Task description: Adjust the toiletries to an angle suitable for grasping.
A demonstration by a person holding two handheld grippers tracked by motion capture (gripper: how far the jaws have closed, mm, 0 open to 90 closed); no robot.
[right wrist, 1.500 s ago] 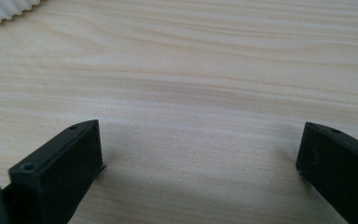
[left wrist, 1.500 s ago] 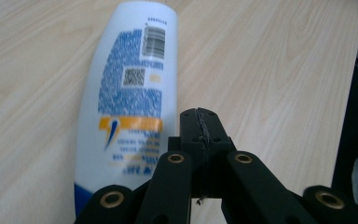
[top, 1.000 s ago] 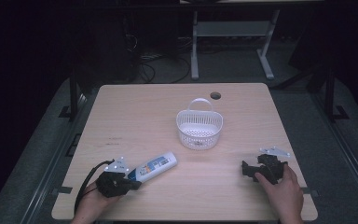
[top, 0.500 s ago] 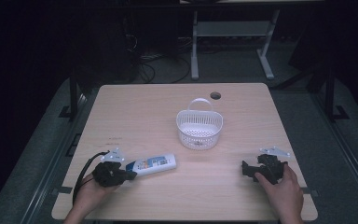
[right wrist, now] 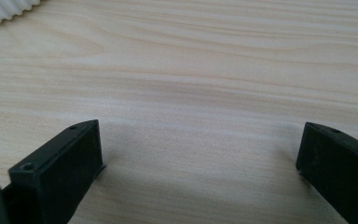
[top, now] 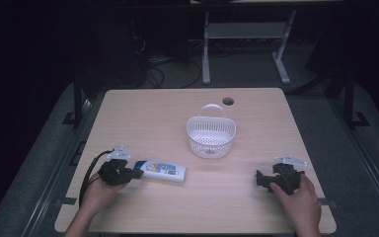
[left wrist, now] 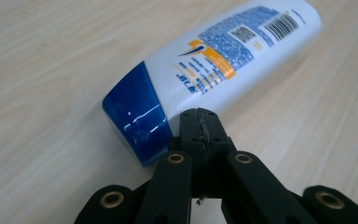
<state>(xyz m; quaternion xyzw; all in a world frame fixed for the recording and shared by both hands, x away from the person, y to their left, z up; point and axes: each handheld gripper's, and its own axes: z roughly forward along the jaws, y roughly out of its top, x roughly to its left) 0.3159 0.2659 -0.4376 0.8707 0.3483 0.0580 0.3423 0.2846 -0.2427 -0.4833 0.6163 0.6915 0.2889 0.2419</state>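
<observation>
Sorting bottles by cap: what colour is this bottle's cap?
Blue cap, clearest in the left gripper view.

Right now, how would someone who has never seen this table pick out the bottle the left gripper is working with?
On the wooden table, look near the front left, ahead of the white basket. The bottle lies flat by the shut left gripper: white, with a blue cap and blue and orange print.

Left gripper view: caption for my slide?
Shut left gripper beside the blue cap of a lying white bottle.

One bottle [top: 161,171], one basket [top: 210,137], two hand-held grippers [top: 137,174] [top: 260,178].
</observation>
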